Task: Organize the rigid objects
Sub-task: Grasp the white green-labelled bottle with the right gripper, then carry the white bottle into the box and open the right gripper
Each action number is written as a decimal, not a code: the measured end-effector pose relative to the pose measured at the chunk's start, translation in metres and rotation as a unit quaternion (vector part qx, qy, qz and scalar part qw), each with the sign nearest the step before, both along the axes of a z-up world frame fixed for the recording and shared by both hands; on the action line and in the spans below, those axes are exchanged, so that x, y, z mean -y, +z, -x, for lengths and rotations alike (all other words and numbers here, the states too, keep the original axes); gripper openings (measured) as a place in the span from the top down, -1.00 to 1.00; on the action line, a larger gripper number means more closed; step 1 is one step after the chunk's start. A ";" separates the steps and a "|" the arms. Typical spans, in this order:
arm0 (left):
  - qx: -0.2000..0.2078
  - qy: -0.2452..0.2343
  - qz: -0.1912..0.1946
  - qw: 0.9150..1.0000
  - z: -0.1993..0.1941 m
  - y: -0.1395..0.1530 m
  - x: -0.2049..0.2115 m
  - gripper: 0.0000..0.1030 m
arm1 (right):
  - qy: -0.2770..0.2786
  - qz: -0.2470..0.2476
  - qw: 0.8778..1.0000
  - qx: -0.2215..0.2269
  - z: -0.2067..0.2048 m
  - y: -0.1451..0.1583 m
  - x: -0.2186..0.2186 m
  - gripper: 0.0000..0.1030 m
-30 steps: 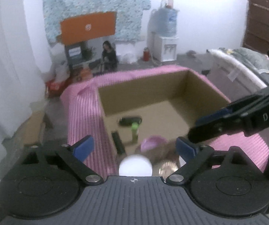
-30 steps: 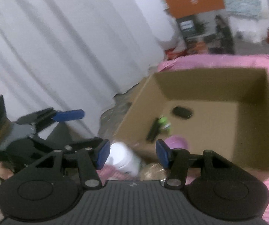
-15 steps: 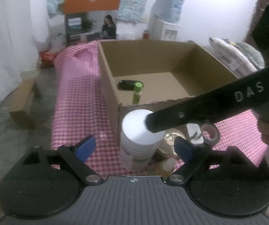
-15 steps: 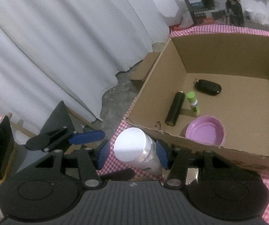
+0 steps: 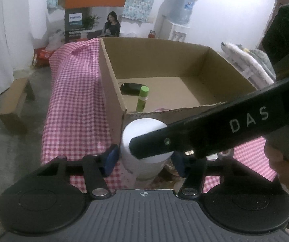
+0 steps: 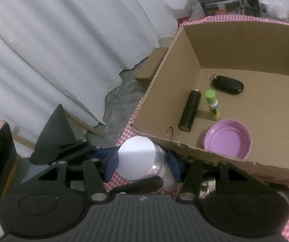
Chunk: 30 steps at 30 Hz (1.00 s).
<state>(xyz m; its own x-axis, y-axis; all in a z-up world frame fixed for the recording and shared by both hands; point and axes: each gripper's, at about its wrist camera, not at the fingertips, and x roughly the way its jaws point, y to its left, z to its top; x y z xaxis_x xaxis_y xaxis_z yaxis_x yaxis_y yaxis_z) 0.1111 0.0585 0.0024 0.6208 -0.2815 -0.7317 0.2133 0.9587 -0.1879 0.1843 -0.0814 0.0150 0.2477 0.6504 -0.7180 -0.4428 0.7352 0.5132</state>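
From the right wrist view we could see down into the cardboard box (image 6: 235,46): a black cylinder (image 6: 189,111) lying flat with its long axis running from the near wall toward the far one, a green-capped glue stick (image 6: 212,103) beside it, a black key fob (image 6: 228,84) farther back, and a purple lid (image 6: 228,139) against the near wall. The left wrist view hid the purple lid almost wholly and the cylinder altogether behind the box's near wall, yet showed the glue stick (image 5: 142,98) and the fob (image 5: 131,87), and the other gripper's black arm crossing over the jar.

The white-lidded jar (image 5: 146,147) stood on the pink checked cloth (image 5: 77,104) just outside the box's near corner, upright in the left view, its long axis vertical and its lid up.

Our left gripper (image 5: 144,159) had just been closing, its blue pads now at the jar's two sides. Our right gripper (image 6: 142,161) sat half open with its pads pressed on the same jar (image 6: 138,157).
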 end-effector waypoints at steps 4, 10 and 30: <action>0.006 0.005 -0.009 1.000 0.003 0.002 0.003 -0.05 | 0.001 -0.002 1.000 -0.001 0.001 0.000 -0.001 -0.07; 0.020 0.020 -0.008 1.000 0.010 0.018 -0.003 -0.03 | 0.006 -0.005 1.000 0.008 0.004 0.011 -0.006 -0.06; 0.110 0.009 -0.027 0.994 -0.022 0.131 0.020 -0.03 | 0.005 -0.069 0.989 0.128 -0.004 0.130 0.018 -0.06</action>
<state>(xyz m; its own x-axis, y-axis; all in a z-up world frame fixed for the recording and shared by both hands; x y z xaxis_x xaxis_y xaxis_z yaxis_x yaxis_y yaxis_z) 0.1334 0.0384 0.1338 0.7713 -0.2337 -0.5920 0.2267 0.9700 -0.0874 0.1881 -0.0998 0.1451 0.4021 0.7419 -0.5366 -0.5783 0.6601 0.4794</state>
